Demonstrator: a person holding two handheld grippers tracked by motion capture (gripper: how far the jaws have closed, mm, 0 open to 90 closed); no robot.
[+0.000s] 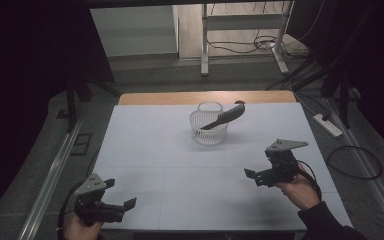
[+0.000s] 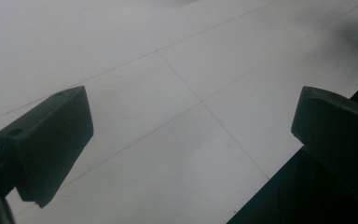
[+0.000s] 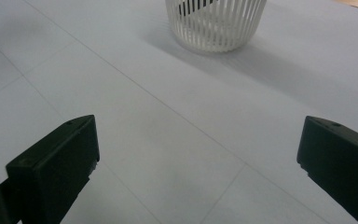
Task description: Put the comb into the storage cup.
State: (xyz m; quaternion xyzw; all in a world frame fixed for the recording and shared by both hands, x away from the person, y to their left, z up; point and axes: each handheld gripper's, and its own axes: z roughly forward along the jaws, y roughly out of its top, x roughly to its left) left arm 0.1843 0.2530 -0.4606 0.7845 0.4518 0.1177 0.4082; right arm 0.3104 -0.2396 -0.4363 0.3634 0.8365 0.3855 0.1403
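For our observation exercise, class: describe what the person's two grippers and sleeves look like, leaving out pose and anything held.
Both tools are black. The left gripper and the right gripper each have two blocky, flat-faced black jaws and carry a grey three-cornered plate on top. A black cable trails from each toward the person. The right hand comes out of a dark sleeve. No markings can be made out.
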